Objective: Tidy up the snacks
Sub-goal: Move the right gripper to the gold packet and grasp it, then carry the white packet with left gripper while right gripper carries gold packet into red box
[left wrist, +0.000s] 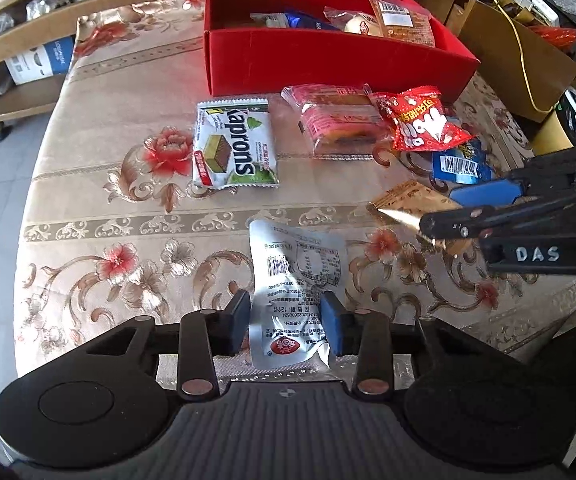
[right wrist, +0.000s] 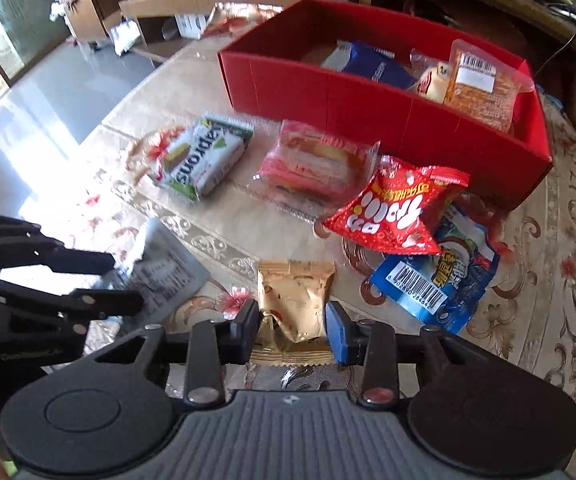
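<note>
The jaws of the left gripper [left wrist: 284,322] sit on both sides of a silver packet [left wrist: 293,292], touching it, but I cannot tell if they squeeze it yet. The jaws of the right gripper [right wrist: 291,330] stand around a gold packet [right wrist: 293,300] the same way, near its sides. Past them, four snacks lie on the flowery tablecloth [left wrist: 128,216]: a white Kaprons wafer pack [left wrist: 234,144], a pink cake pack [left wrist: 335,120], a red bag [left wrist: 423,120] and a blue bag [right wrist: 435,280]. The red box [right wrist: 367,112] at the back already holds a few snacks. So some are put away, and six are left.
</note>
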### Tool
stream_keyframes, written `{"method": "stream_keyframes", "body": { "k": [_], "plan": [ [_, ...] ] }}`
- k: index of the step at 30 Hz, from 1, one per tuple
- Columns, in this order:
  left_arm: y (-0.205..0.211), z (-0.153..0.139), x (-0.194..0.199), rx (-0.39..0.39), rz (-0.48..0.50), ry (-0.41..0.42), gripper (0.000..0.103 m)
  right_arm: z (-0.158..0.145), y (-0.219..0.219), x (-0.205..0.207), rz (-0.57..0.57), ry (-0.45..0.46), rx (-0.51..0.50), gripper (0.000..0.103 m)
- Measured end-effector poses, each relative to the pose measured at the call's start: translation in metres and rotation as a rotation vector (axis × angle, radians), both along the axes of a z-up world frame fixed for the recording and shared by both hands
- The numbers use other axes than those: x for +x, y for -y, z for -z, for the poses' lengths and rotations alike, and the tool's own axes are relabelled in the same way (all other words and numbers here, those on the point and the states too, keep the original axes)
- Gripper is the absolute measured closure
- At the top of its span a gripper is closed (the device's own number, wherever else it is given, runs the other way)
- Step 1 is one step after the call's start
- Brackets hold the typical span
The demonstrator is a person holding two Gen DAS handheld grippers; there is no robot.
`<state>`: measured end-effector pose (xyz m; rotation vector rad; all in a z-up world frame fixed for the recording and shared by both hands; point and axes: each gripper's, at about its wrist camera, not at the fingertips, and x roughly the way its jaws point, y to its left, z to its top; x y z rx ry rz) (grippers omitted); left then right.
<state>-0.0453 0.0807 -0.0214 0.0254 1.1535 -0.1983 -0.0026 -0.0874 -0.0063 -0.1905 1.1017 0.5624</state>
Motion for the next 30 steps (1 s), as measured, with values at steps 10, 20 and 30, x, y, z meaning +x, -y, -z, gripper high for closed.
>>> {"method": "stream_keyframes", "body": {
  "k": [10,20,30],
  "plan": [
    [0.024,0.015,0.0,0.109,0.045,-0.028,0.02,-0.013,0.01,-0.001,0.016,0.018,0.05,0.063],
    [0.027,0.005,-0.006,0.106,0.079,-0.001,0.04,-0.017,0.014,-0.004,0.013,0.024,0.077,0.063],
    [0.019,-0.029,0.007,0.001,0.017,0.086,0.04,-0.034,0.03,0.002,0.076,0.047,0.152,0.063]
  ]
}}
